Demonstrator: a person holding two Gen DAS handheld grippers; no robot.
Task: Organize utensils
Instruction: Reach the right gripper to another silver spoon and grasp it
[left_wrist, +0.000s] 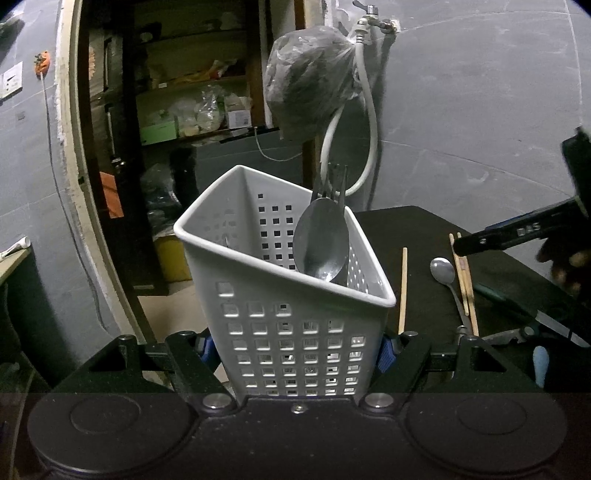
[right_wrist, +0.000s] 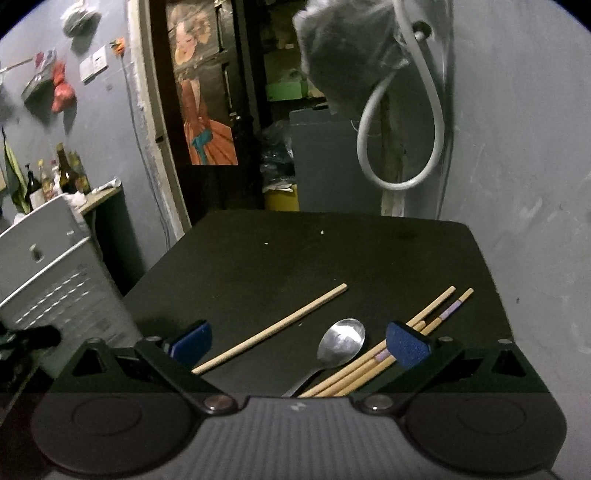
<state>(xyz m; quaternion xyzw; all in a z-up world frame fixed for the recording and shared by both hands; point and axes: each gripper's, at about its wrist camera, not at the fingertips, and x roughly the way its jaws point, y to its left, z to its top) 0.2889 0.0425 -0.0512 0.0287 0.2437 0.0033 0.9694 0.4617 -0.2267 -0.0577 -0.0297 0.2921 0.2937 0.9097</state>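
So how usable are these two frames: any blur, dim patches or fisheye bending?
Left wrist view: dim room, the white basket sharp, right tongs smeared at the frame edge, door frame bowed. Right wrist view: spoon and chopsticks crisp with glare on the bowl, the basket at the left edge blurred; the black table swallows shadows.

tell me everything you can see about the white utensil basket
The basket looks like white plastic, three-sided with rounded corners, a rolled rim and walls pierced by rows of square holes. It stands upright, clamped near its base between the blue pads of the left gripper, at the edge of the dark table. Inside, a large spoon and a fork lean against its right wall.
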